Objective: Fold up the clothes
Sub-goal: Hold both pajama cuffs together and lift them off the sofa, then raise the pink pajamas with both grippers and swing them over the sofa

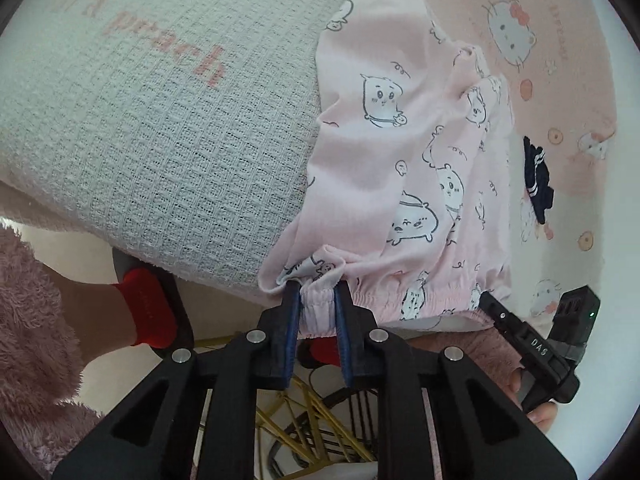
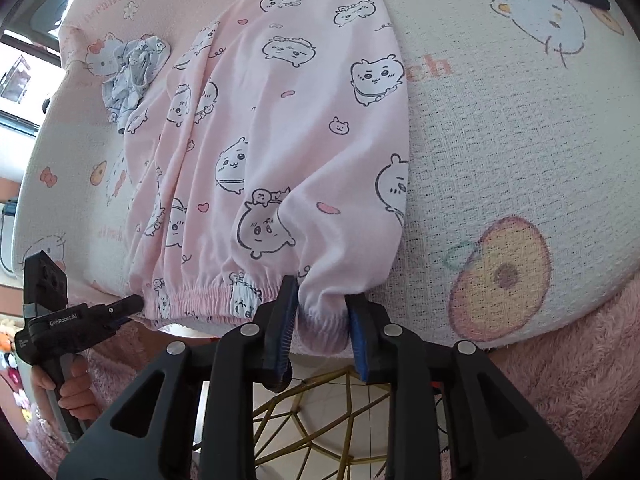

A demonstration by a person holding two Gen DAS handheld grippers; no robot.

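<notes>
Left wrist view: left gripper point(image 1: 317, 300) pinches the waistband of the pink pants point(image 1: 400, 160) at lower centre.

Right wrist view: right gripper point(image 2: 322, 304), jaws narrowly apart, clamps the waistband's other end. Pants lie flat, seemingly halved lengthwise; cross-folds remain.

You have a white waffle-weave blanket point(image 2: 500, 168) spread as the work surface, printed with pink lettering and a peach point(image 2: 502, 276). Beyond it lies a pink sheet point(image 1: 532, 12) patterned with cartoon cats and doughnuts. Below the near edge you can see a gold wire frame point(image 2: 320, 420) on the floor, and fuzzy pink fabric point(image 1: 28, 320) fills the lower corners.
</notes>
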